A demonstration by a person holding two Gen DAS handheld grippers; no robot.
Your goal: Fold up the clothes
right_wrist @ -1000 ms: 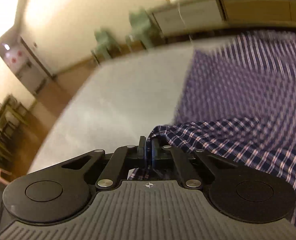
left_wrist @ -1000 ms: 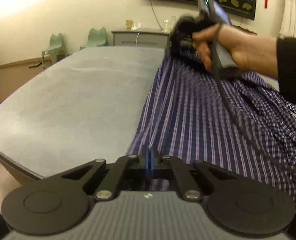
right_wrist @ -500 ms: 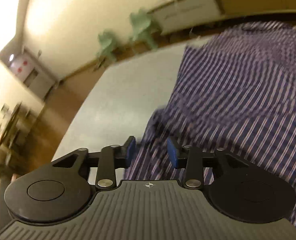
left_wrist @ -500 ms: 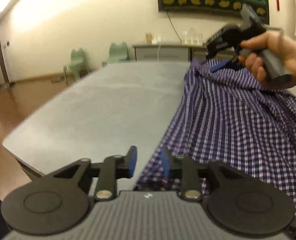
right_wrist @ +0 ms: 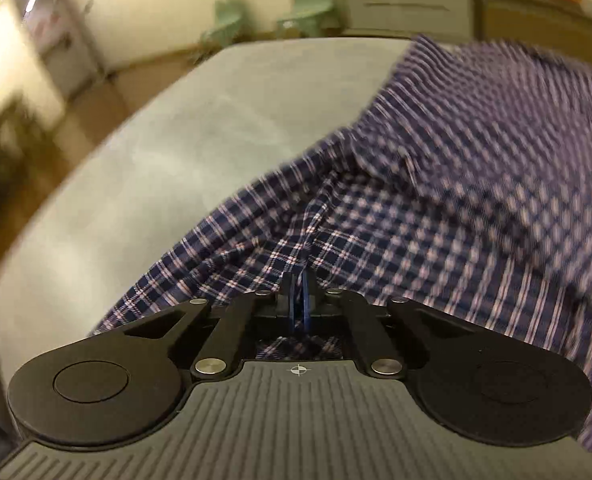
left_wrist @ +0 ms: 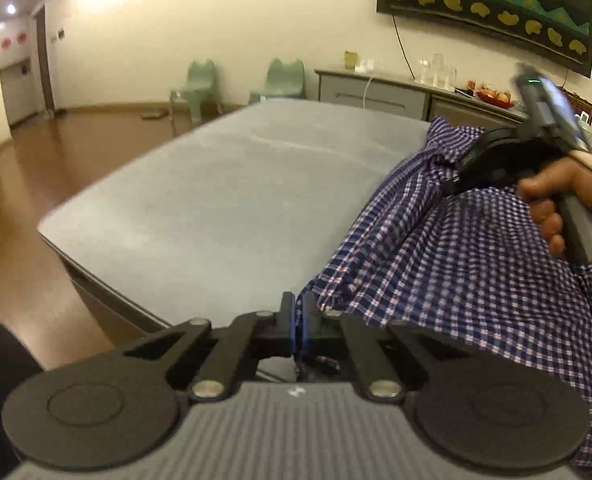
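A blue and white checked shirt (left_wrist: 456, 280) lies on the right part of the grey table (left_wrist: 235, 200). My left gripper (left_wrist: 299, 314) is shut on the shirt's near left corner, at the table's front edge. Farther back, a hand (left_wrist: 568, 196) holds my right gripper (left_wrist: 451, 185), which pinches a bunched fold of the shirt and lifts it. In the right wrist view, my right gripper (right_wrist: 298, 294) is shut, and a pleat of the shirt (right_wrist: 456, 160) runs between its fingertips. The table (right_wrist: 175, 160) lies bare to the left of it.
Two pale green chairs (left_wrist: 199, 80) (left_wrist: 283, 78) stand beyond the table's far end. A grey sideboard (left_wrist: 376, 88) with glassware stands along the back wall under a dark wall picture (left_wrist: 484, 0). Brown wooden floor (left_wrist: 35, 200) lies to the left.
Both grippers held the shirt, opened half a second ago, and have shut on it again at new spots. The right gripper swung right and nearer, gathering a fold.
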